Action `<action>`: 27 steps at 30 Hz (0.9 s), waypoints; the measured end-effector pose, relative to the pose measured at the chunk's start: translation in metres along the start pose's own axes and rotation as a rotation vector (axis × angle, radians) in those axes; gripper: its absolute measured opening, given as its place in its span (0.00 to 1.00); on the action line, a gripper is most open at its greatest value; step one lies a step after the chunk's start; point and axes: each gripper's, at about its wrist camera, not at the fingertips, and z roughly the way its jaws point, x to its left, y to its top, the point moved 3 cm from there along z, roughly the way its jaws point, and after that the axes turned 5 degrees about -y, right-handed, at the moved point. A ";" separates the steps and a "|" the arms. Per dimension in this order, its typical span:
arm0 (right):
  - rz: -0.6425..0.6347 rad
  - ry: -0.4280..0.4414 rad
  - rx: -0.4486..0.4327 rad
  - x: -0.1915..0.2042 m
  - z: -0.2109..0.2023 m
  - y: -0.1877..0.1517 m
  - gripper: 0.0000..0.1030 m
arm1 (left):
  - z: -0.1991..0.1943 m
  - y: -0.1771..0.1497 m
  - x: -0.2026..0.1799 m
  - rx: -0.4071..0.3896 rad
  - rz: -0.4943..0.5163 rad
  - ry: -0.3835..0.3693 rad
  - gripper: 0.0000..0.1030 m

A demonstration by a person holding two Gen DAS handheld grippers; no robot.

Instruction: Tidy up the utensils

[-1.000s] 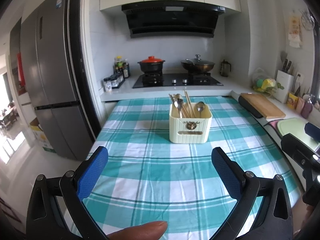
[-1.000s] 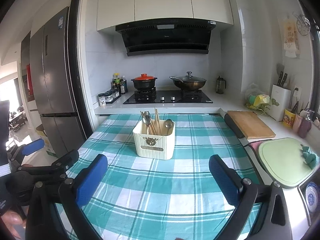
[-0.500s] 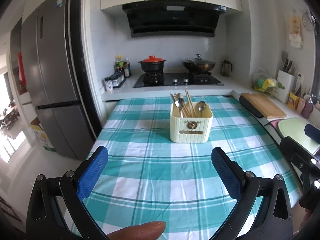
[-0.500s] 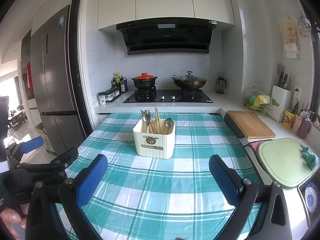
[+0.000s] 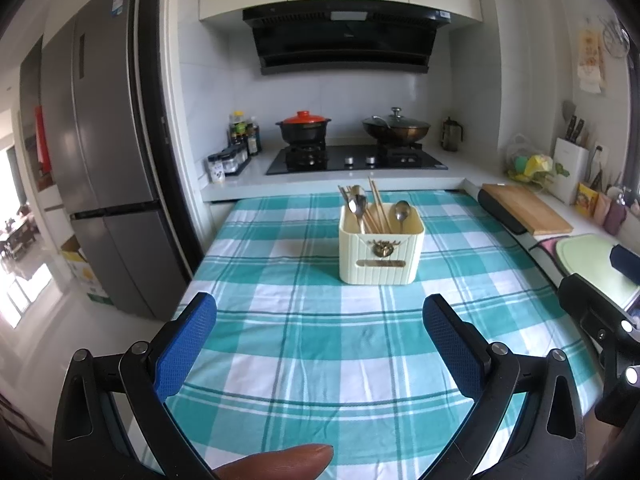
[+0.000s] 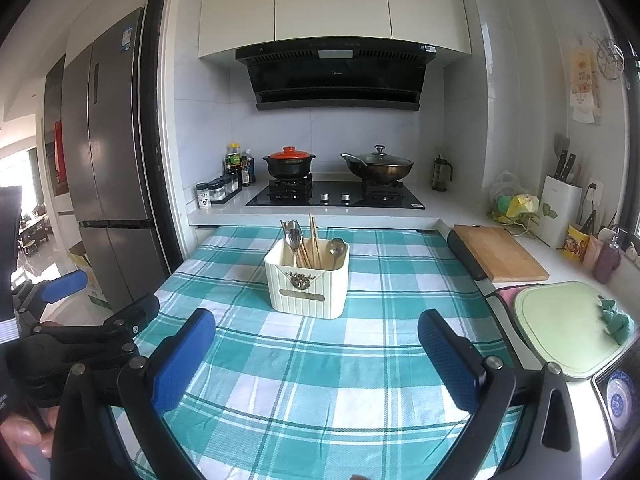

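While left tongs point(image 5: 320, 340) view shows fingertip point(image 5: 280, 460), right shows plate point(image 6: 620, 400)

The utensil holder point(image 5: 381, 254) stands on the surface point(image 5: 320, 340), at frame centre in both views. Spoons point(image 5: 357, 204) and chopsticks point(image 5: 378, 208) stand in the holder. Behind the surface lies the stove point(image 5: 356, 158), carrying a pot point(image 5: 303, 130) at left and a wok point(image 5: 396, 128) at right. Bottles point(image 5: 243, 136) stand left of the stove; a kettle point(image 5: 451, 134) stands to its right. The refrigerator point(image 5: 100, 160) occupies the left of the frame. A cutting board point(image 5: 528, 208) lies at right, with a knife block point(image 5: 570, 174) behind it. The left gripper point(image 5: 320, 344) and right gripper point(image 6: 316, 356) sit at lower frame, in front of the holder and apart from it
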 end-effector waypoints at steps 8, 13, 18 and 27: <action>-0.002 -0.003 0.000 -0.002 0.000 0.000 1.00 | 0.000 0.000 -0.002 -0.001 0.002 -0.001 1.00; -0.001 -0.004 0.002 -0.001 0.000 0.000 1.00 | 0.001 0.000 -0.003 0.002 0.004 -0.003 1.00; -0.004 -0.005 0.003 -0.002 0.001 0.001 1.00 | 0.001 -0.001 -0.004 0.002 0.006 -0.004 1.00; -0.008 -0.006 0.004 -0.004 0.001 0.001 1.00 | 0.001 -0.002 -0.006 0.003 0.011 -0.012 1.00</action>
